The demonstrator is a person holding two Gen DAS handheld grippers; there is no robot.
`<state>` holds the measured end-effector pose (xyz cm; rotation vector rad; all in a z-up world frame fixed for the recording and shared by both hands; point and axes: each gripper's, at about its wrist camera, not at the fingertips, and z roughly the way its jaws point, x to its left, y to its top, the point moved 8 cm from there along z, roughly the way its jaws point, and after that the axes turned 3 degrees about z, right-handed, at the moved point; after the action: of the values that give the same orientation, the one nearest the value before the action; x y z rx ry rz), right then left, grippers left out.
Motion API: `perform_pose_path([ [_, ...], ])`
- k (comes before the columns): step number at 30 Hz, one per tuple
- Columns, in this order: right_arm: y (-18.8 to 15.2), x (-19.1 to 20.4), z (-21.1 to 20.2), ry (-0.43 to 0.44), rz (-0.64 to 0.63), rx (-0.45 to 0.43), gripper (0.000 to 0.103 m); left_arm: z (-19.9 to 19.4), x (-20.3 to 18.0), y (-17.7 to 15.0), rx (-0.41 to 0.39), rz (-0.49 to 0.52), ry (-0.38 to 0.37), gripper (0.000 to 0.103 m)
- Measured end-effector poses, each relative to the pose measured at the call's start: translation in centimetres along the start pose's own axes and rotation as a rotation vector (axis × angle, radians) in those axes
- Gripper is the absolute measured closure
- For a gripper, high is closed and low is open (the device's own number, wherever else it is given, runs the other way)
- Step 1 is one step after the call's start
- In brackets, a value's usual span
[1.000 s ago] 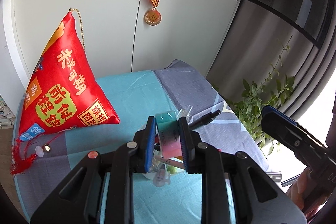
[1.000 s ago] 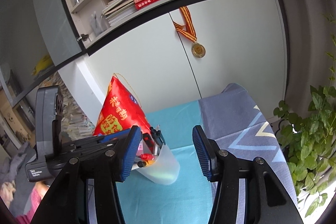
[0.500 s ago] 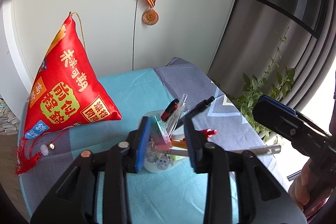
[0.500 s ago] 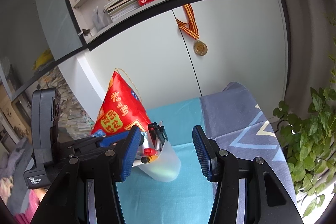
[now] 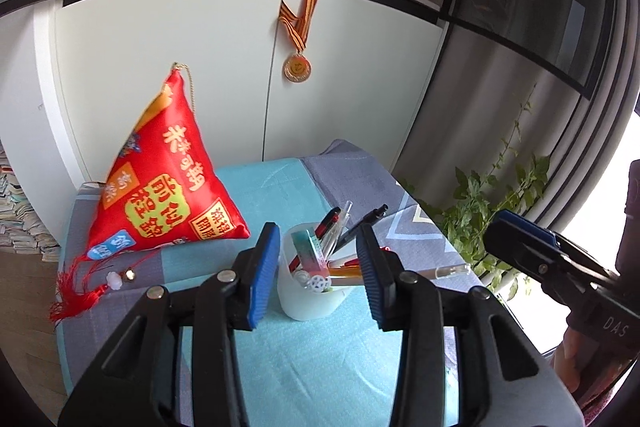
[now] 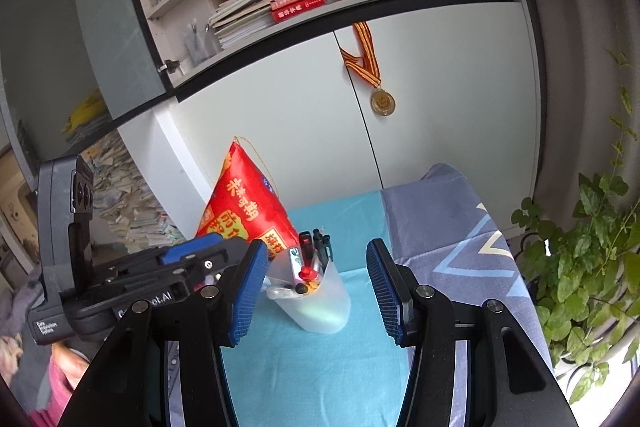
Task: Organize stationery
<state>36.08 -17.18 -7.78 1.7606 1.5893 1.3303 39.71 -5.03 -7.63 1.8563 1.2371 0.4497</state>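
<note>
A translucent white cup (image 5: 308,297) stands on the teal cloth, holding several pens (image 5: 334,221) and a pastel green-and-pink block (image 5: 310,251). My left gripper (image 5: 317,231) hovers just before and above the cup, open, with nothing pressed between its blue pads. In the right wrist view the same cup (image 6: 322,307) sits beyond my right gripper (image 6: 317,247), which is open and holds nothing. The left gripper (image 6: 188,253) shows there at the left, and the right gripper (image 5: 516,227) shows at the right edge of the left wrist view.
A red pyramid-shaped cushion (image 5: 160,187) with a tassel sits left of the cup. The table's cloth (image 5: 320,367) is teal and grey. White cupboard doors with a hanging medal (image 5: 297,69) stand behind. A leafy plant (image 6: 592,267) grows at the right.
My left gripper let go of the pastel block, which now stands in the cup, then opened and drew back and up. The right gripper pulled back slightly, still open.
</note>
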Motion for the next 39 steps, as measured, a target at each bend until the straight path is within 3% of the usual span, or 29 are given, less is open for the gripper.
perform_pose_path([
  [11,-0.4,2.7,-2.9,-0.015,-0.041,-0.014,0.05,-5.7,-0.4,-0.6,-0.075,0.02,0.045,0.051],
  [19,-1.6,5.0,-6.1,-0.095,-0.119,-0.019,0.05,-10.6,-1.1,-2.4,-0.142,0.044,0.185,0.036],
  [21,-2.1,5.6,-7.3,-0.102,-0.136,-0.023,0.044,-11.9,-1.6,-2.8,-0.159,0.053,0.198,0.032],
  [34,-5.3,9.1,-14.7,-0.145,-0.19,-0.056,0.043,-20.3,-3.8,-6.7,-0.258,0.057,0.299,0.009],
  [39,-7.4,9.9,-16.8,-0.161,-0.203,-0.053,0.043,-22.5,-3.8,-9.0,-0.259,0.036,0.342,0.009],
])
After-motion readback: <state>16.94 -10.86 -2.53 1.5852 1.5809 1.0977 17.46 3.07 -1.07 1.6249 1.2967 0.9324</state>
